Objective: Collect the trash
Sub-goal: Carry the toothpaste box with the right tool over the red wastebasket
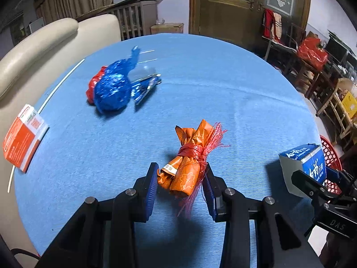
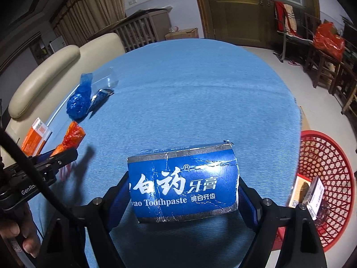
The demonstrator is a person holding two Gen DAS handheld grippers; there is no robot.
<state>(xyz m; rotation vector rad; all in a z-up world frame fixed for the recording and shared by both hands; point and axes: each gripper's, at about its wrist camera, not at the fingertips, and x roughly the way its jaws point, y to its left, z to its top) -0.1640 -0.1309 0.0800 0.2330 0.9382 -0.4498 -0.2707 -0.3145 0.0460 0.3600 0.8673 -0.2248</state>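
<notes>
My left gripper (image 1: pixel 181 179) is shut on an orange wrapper bundle (image 1: pixel 188 159) tied with red string, held just above the blue tablecloth (image 1: pixel 200 89). My right gripper (image 2: pixel 185 192) is shut on a blue toothpaste box (image 2: pixel 183 183) and holds it above the table's right side. The box and right gripper also show in the left wrist view (image 1: pixel 303 167). The orange bundle shows in the right wrist view (image 2: pixel 71 137) at the left. A red mesh basket (image 2: pixel 323 178) with some trash in it stands on the floor to the right.
A crumpled blue and red bag (image 1: pixel 111 87) with a clear plastic packet lies at the far left of the table. An orange and white carton (image 1: pixel 22 137) sits at the left edge. A cream sofa (image 1: pixel 44 44) is behind, wooden chairs (image 2: pixel 323 62) to the right.
</notes>
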